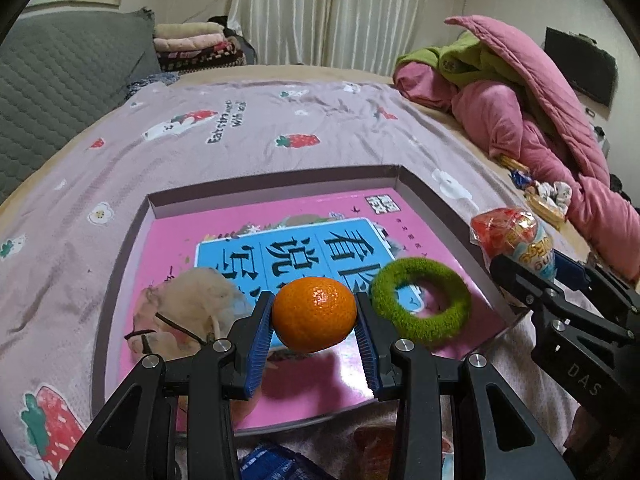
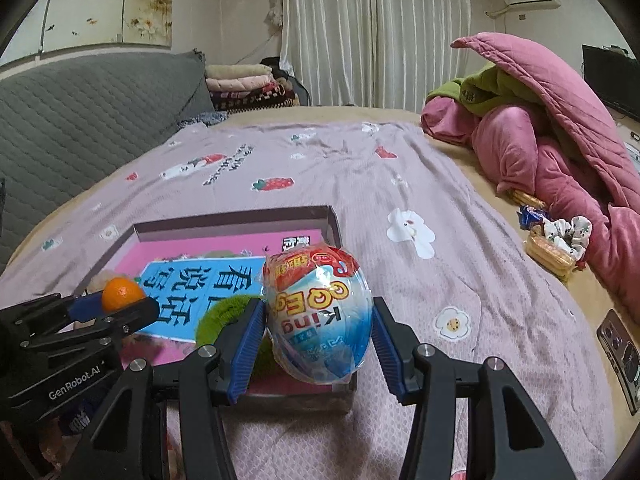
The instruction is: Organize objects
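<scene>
I have both tools tipped forward and downward over the bed, side by side, the left gripper (image 1: pixel 315 320) over the shallow open cardboard box (image 1: pixel 276 186) and the right gripper (image 2: pixel 319 332) at that box's right-hand edge. My left tongs pinch a round, dimpled orange mandarin (image 1: pixel 315 314) — the 2 ribbed blue pads (image 1: pixel 259 346) press on its flanks, and the fruit hangs clear above the glossy pink book with a blue title panel (image 1: pixel 352 244) that lines the box floor. My right tongs clamp an egg-shaped toy in crinkly red, white and blue plastic wrap (image 2: pixel 320 320), gripped across its wide middle with its red end pointing away from me; it sits over the box's near right corner, partly above the rim. From the left camera I see the same wrapped egg poking out of the black linkage at the far right. Inside the box, just right of the mandarin, a fuzzy green ring (image 1: pixel 420 300) lies flat on the book — and at the left a pale fluffy plush piece with thin dark cords (image 1: pixel 188 312) rests against the box's left side. The box stands on a mauve quilted cover printed with strawberries and flowers (image 2: pixel 400 168). Beyond it, at the right, a rumpled pink quilt (image 2: pixel 560 120) is heaped up.
</scene>
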Available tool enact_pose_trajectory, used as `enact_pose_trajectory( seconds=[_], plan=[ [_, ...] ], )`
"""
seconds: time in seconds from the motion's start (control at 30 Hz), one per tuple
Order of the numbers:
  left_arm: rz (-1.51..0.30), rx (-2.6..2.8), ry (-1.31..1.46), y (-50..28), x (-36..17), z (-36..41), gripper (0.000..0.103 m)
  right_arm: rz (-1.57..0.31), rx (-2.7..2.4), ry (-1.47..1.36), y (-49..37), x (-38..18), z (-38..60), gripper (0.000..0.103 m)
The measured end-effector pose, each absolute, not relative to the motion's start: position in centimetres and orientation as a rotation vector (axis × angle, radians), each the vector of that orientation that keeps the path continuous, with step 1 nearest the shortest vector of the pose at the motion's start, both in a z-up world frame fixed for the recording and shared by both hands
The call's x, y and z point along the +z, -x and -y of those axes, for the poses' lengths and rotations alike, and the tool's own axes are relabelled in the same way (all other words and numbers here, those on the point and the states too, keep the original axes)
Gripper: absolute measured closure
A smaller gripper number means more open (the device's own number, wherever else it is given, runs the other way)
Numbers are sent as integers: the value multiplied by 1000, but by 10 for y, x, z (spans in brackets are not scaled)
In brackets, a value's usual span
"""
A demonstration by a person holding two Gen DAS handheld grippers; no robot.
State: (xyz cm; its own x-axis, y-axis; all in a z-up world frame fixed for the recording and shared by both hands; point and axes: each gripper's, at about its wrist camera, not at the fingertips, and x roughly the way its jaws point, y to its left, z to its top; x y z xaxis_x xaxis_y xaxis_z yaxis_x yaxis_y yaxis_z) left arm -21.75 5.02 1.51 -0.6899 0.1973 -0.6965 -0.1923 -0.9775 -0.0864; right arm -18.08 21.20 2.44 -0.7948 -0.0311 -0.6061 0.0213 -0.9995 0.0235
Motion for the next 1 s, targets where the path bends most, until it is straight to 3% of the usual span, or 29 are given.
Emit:
enact_pose_trajectory(
  seconds=[1.0],
  plan=[
    [-12,2651,1263,230,-6,-53,63,14,-2914,-1169,200,1,-204,50]
  ],
)
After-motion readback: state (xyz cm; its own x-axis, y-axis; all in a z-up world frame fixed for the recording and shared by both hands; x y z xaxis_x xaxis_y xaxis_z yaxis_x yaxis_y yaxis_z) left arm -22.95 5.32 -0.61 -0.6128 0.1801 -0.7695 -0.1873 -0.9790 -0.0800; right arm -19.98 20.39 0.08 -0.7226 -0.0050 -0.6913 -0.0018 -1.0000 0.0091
